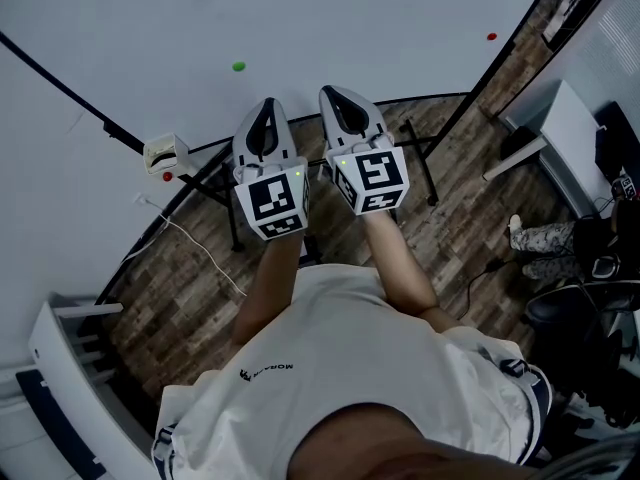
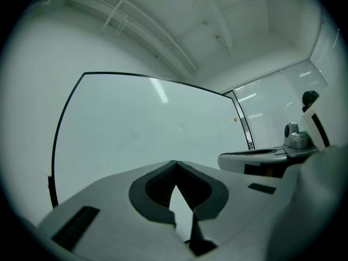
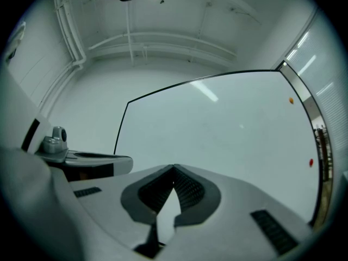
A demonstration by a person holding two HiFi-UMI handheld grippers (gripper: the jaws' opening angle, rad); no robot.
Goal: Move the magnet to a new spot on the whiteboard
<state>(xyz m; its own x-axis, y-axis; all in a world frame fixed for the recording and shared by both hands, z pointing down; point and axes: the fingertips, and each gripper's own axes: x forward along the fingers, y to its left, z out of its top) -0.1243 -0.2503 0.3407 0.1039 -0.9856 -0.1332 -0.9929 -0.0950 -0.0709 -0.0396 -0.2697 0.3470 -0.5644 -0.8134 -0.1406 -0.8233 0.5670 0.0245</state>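
Whiteboard (image 1: 330, 28) holds a green magnet (image 1: 238, 66) ahead of the left claw (image 2: 175, 163), untouched; this claw and the right claw (image 3: 174, 167) are closed, empty.

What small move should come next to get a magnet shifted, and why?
Probably open the left hand-held gripper: its jaws are shut on nothing, and the green magnet on the whiteboard lies nearest it, untouched.

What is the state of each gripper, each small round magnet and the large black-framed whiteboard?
Left gripper: shut, empty.
Right gripper: shut, empty.
Small round green magnet: stuck on the whiteboard, untouched.
Small round red magnet: stuck near the whiteboard's frame, untouched.
Large black-framed whiteboard: upright, no writing visible.
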